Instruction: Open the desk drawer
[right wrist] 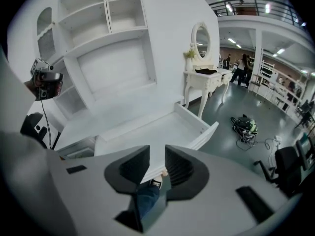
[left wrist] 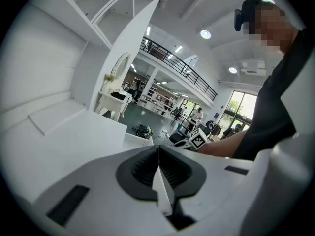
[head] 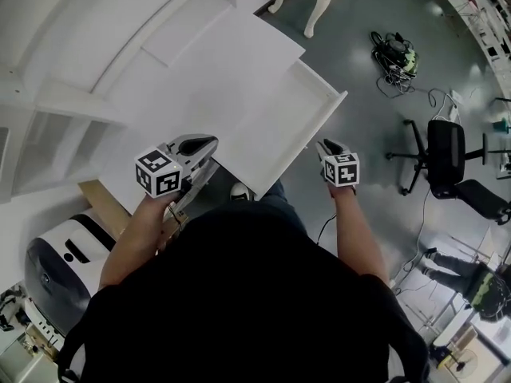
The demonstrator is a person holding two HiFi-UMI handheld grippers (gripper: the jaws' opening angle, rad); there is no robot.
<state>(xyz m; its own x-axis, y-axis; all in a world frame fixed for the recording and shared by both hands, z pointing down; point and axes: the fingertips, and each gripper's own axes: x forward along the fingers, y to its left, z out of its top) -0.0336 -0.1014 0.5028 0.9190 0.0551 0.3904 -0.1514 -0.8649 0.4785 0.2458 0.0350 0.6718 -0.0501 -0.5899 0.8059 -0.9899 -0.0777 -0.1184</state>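
The white desk (head: pixel 200 62) has its wide, shallow drawer (head: pixel 267 122) pulled out towards me, and the drawer looks empty. In the right gripper view the same drawer (right wrist: pixel 162 124) lies below and ahead of the jaws. My left gripper (head: pixel 198 152) hovers at the drawer's near left corner; its pads (left wrist: pixel 147 168) meet with nothing between them, so the left gripper (left wrist: pixel 158 154) is shut. My right gripper (head: pixel 329 148) hangs just off the drawer's right front corner. The right gripper (right wrist: pixel 157 163) stands open and holds nothing; only a trouser leg and a shoe show through the gap.
Open shelves (right wrist: pixel 106 14) rise behind the desk top. A white dressing table with a mirror (right wrist: pixel 203 77) stands to the right. A green device with cables (head: pixel 395 54) and a black office chair (head: pixel 445 154) are on the grey floor. A rounded white machine (head: pixel 56 266) sits at lower left.
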